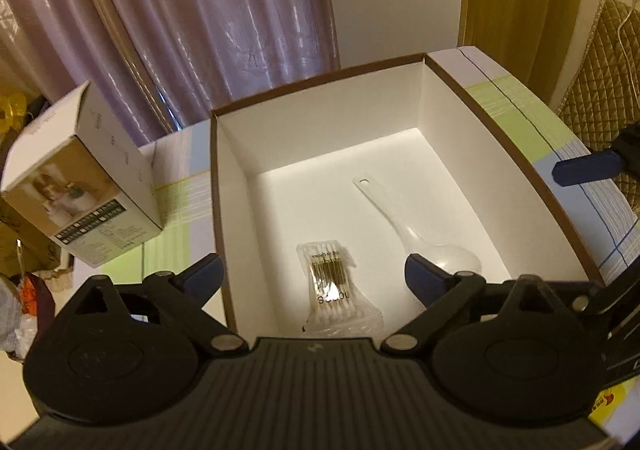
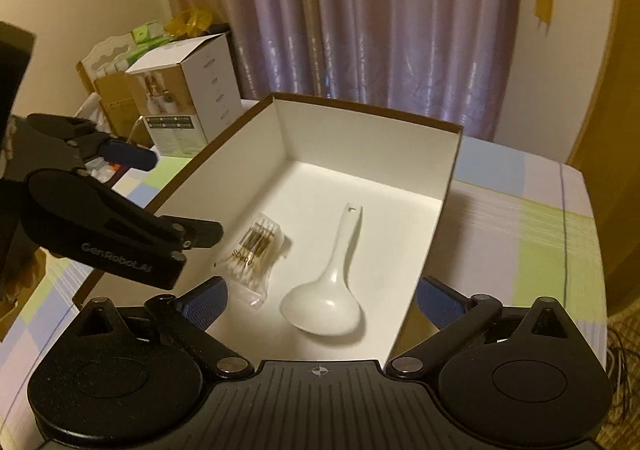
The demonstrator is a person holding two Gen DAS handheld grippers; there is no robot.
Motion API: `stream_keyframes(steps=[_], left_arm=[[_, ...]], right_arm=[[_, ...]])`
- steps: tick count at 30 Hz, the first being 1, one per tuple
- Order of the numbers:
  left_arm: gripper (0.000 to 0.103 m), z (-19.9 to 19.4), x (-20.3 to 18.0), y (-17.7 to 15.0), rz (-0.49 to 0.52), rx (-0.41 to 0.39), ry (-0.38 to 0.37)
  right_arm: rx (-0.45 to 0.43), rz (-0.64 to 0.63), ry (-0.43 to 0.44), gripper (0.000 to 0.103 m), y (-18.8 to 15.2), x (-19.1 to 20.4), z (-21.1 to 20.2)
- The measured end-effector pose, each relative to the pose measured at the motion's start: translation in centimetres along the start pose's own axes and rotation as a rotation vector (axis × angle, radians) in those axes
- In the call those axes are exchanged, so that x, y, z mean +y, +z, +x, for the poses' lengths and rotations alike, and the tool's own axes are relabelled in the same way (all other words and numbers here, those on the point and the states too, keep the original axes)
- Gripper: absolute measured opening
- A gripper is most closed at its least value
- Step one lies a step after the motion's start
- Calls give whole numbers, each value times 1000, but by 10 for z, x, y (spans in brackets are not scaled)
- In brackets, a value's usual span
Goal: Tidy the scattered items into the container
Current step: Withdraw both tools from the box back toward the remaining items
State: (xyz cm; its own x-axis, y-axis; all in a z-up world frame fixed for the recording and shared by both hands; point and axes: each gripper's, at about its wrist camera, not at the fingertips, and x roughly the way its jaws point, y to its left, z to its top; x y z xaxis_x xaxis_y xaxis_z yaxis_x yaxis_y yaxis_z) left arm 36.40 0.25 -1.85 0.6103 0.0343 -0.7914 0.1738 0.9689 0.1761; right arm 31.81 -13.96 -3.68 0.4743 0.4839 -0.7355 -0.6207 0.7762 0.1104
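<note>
An open white cardboard box with a brown rim [image 1: 320, 130] [image 2: 368, 138] sits on a checked tablecloth. Inside lie a clear packet of cotton swabs [image 1: 334, 278] [image 2: 256, 246] and a white plastic rice scoop [image 1: 404, 226] [image 2: 332, 290]. My left gripper [image 1: 314, 276] is open and empty, hovering over the box's near left part. It also shows in the right wrist view [image 2: 176, 194]. My right gripper [image 2: 322, 300] is open and empty above the box's near end, over the scoop. One blue fingertip of it shows in the left wrist view [image 1: 584, 168].
A printed product carton [image 1: 80, 186] [image 2: 180, 102] stands on the table left of the box. Purple curtains hang behind. A quilted chair back [image 1: 600, 90] is at the far right. Clutter and boxes [image 2: 112, 70] lie beyond the table's left edge.
</note>
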Motion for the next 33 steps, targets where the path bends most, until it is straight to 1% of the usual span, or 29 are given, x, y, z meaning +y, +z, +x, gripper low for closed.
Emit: stream_keyframes(steps=[3, 8, 13, 20, 21, 23, 27, 31, 33], left_arm=[[97, -10, -3, -3, -1, -8, 9], [100, -29, -7, -9, -11, -20, 17], [100, -48, -12, -17, -14, -42, 53], [100, -73, -13, -32, -51, -32, 55], [102, -76, -14, -34, -52, -24, 56], [102, -81, -15, -40, -56, -5, 49], [102, -92, -16, -55, -83, 14, 34], [102, -102, -19, -69, -92, 11, 55], [102, -107, -20, -76, -100, 11, 52]], right_arm=[[18, 19, -17, 103, -2, 2, -7], [33, 33, -22, 103, -9, 10, -23], [20, 63, -34, 103, -18, 15, -40], [-6, 166, -58, 103, -30, 17, -63], [-7, 183, -63, 103, -31, 17, -67], [-3, 216, -68, 103, -34, 17, -72], [-7, 269, -46, 103, -42, 16, -83], [-43, 322, -34, 103, -49, 15, -96], [-62, 360, -26, 103, -53, 13, -102]])
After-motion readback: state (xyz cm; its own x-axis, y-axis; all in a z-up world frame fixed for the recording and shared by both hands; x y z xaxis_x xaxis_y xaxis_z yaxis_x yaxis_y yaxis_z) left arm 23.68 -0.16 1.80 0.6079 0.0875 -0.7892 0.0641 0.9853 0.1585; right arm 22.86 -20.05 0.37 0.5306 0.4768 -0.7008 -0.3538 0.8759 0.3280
